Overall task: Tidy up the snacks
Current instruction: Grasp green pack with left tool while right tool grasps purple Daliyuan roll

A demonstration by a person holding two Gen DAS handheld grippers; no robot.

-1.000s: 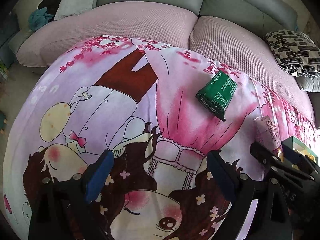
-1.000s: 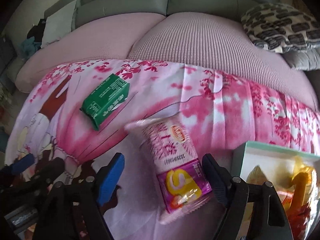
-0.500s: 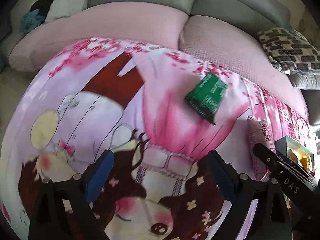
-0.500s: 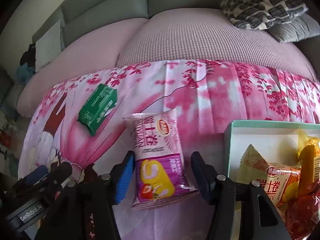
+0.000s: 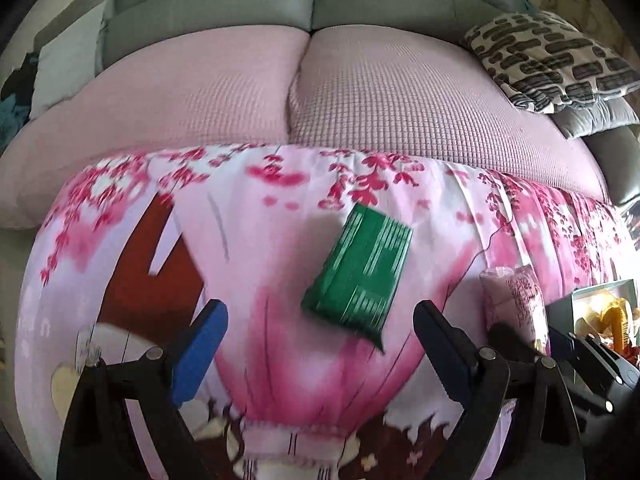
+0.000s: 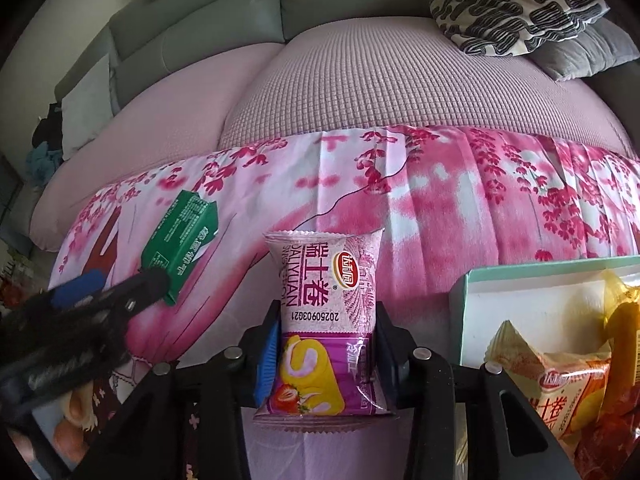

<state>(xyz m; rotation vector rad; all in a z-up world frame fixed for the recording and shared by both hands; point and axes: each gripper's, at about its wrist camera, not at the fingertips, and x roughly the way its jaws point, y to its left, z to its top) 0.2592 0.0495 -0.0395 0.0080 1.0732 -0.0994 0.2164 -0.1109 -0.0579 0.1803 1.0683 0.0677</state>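
Your right tool [image 6: 325, 354] was clamped on the pink roll pack [image 6: 326, 312], its two fingers [image 6: 267, 356] pressed against the pack's sides near the lower, purple half. The pack stood lengthwise between them, printed face up, its sealed top edge pointing toward the sofa [image 6: 360, 92]. It lay on the pink cloth [image 6: 440, 200], though whether it was lifted off the fabric I cannot tell.

Your left tool [image 5: 318, 354] was spread wide with nothing between its fingers [image 5: 200, 356]. The green pack [image 5: 360, 276] lay flat on the cloth just beyond that gap, blurred, with one corner reaching down between the fingertips but touching neither.

Taking the roll pack as the landmark: the green pack [image 6: 180, 240] lay to its left and a little farther toward the sofa, apart from it. The left tool's tip sat against the green pack's near corner in the right wrist view; contact is unclear. To the right of the roll pack, near but not touching, stood the box [image 6: 520, 280], with a pale green rim and white inside. It held an orange snack pack [image 6: 560, 384] and a yellow wrapper [image 6: 620, 320]. Beyond the roll pack, at the sofa's right end, lay a patterned pillow [image 6: 516, 4].
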